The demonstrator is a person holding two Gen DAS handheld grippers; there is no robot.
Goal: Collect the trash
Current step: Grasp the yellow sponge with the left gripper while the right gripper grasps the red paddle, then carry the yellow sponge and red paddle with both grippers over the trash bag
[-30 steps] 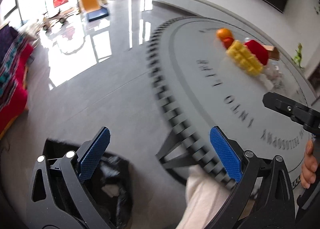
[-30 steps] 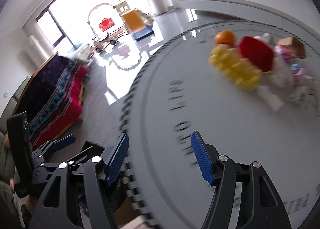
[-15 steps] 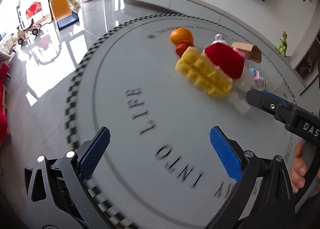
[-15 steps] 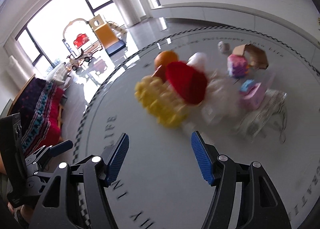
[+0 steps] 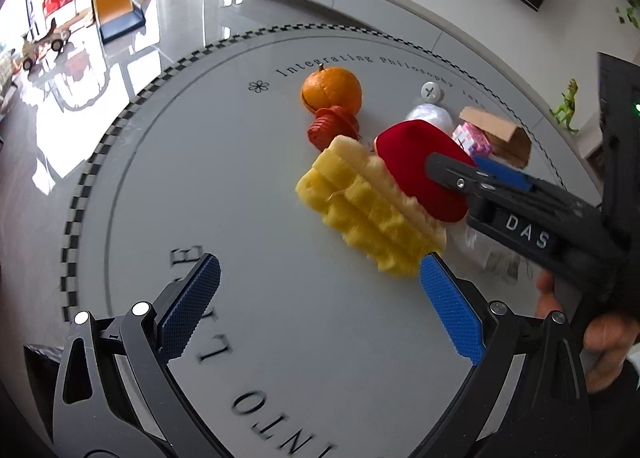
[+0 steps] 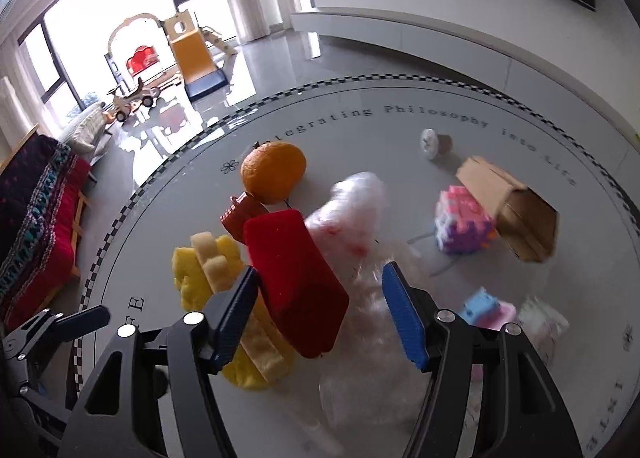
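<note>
Since a second ago both grippers have swung from the floor and table edge in over the round grey table (image 5: 224, 194) with the checkered rim and printed lettering, and the clutter pile now fills both views. The left gripper (image 5: 320, 286) hangs wide open over bare tabletop, nothing between its blue pads, with the yellow ridged sponge block (image 5: 368, 214) just beyond its right finger. The right gripper (image 6: 320, 298) has just been narrowing its jaws; the red velvety wedge-shaped cushion (image 6: 292, 278) and the crumpled clear plastic wrap (image 6: 360, 226) lie between its fingers, but the pads are not pressing on either. Further back sit the open brown cardboard box (image 6: 516, 214), an orange (image 6: 274, 170), a pink and purple block toy (image 6: 464, 224), and a small white-capped cork stopper (image 6: 434, 142).
</note>
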